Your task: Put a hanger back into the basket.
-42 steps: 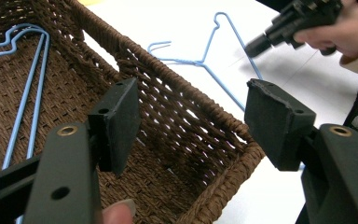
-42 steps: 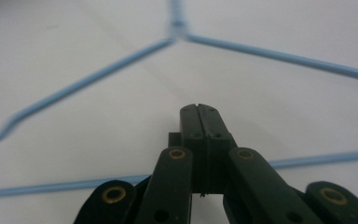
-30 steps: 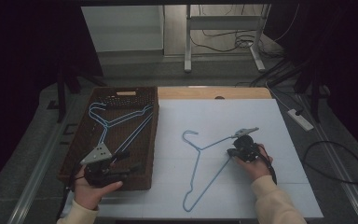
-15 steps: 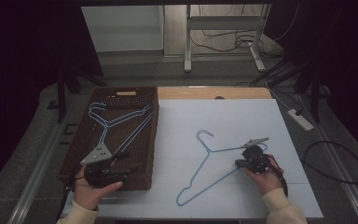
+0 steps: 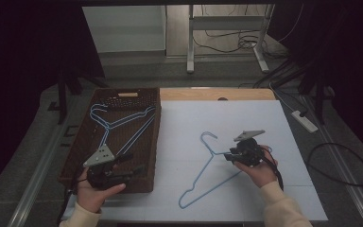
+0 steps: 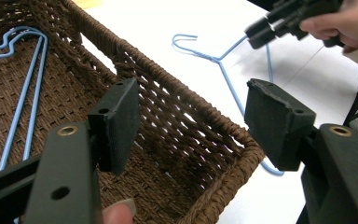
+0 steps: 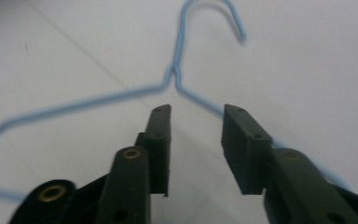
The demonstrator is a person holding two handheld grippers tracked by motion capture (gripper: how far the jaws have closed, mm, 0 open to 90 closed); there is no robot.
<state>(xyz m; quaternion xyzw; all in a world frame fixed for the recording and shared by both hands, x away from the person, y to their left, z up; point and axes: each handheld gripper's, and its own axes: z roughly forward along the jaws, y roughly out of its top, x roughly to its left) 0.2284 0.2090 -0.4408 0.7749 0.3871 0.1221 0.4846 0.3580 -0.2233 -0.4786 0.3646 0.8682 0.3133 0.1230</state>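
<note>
Two claws, one per hand. Left claw [image 5: 131,162] at the near-left of the tabletop [image 5: 189,118], held over the near end of the wicker basket [image 5: 149,142]; its jaws stand wide apart, nothing between them. Right claw [image 5: 230,154] toward the near-right, jaws apart too — in the right gripper view they straddle one wire arm of the hanger [image 5: 208,165] just below its neck, not closed on it; contact cannot be made out.

One loose blue wire hanger lies flat on the white sheet, mid-tabletop. Hook points toward the far edge; long axis runs on a diagonal from the near-left up toward the right claw. Its right shoulder is hidden behind the claw and hand in the high view.

Inside the basket, along the left edge: blue hangers [image 5: 118,123], stacked — two at least, exact count hard to tell where the wires overlap. Hooks toward the far-left corner of the basket.

One strip of bare wood shows at the far edge.
</note>
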